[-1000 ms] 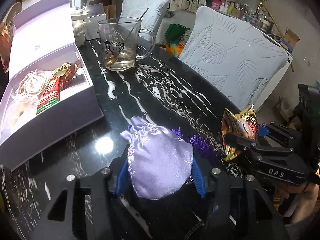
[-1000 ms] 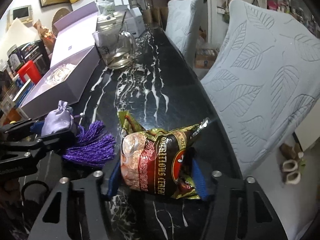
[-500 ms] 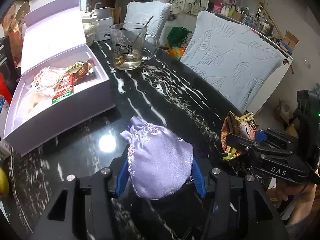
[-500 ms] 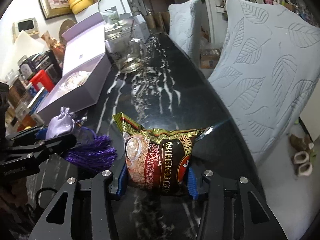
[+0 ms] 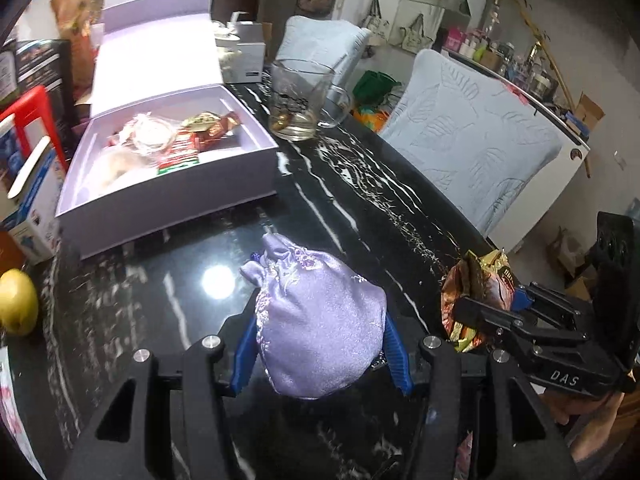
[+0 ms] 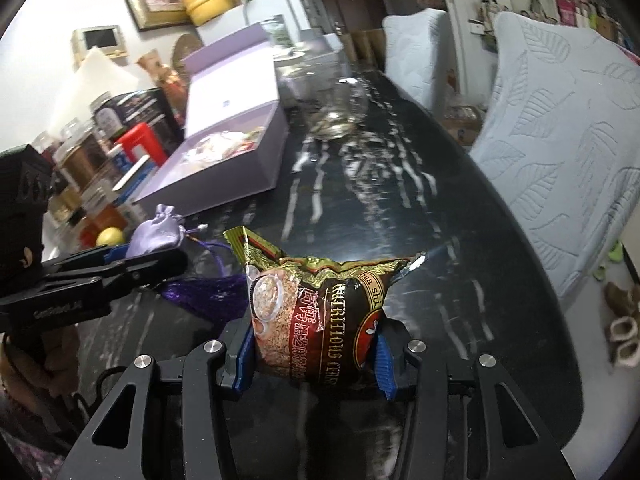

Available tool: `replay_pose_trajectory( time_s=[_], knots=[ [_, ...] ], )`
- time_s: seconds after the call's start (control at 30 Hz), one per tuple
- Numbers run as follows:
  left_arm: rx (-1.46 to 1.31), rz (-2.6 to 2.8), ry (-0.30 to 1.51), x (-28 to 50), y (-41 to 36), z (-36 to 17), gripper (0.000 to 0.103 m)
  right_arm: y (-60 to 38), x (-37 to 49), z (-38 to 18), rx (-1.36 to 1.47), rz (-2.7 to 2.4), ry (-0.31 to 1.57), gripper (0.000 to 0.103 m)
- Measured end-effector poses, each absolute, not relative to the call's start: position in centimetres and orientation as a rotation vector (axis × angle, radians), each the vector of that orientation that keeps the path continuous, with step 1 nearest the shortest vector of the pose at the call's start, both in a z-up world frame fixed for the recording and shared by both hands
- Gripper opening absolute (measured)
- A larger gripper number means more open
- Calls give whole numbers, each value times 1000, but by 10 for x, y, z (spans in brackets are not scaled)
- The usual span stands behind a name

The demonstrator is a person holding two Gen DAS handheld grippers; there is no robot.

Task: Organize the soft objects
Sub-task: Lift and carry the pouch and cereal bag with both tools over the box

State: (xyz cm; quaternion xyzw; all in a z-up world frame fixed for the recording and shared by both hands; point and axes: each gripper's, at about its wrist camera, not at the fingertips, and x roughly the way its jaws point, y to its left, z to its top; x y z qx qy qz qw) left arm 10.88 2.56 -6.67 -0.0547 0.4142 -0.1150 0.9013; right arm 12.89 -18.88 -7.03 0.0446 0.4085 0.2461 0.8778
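A lilac pouch [image 5: 320, 328] is clamped in the left gripper [image 5: 320, 350], a cereal packet [image 6: 320, 320] in the right gripper [image 6: 314, 356]. Snack packets [image 5: 188, 140] are seen in the open box [image 5: 168, 204].

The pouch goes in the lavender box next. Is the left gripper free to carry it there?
Probably yes. The left gripper holds the lilac satin pouch, and only bare black marble tabletop lies before the open lavender box. The glass mug stands off to the side.
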Motion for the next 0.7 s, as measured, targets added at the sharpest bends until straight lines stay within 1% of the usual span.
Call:
replay_pose_trajectory(
  time_s=[0.37,0.7],
  knots=[
    [-140,-184,797,75,56,-50,53,-149,101,-51,86,647,813,47],
    [-153,-135,718,63,83,-22,53,-116,103,-29,72,772,786,47]
  ],
)
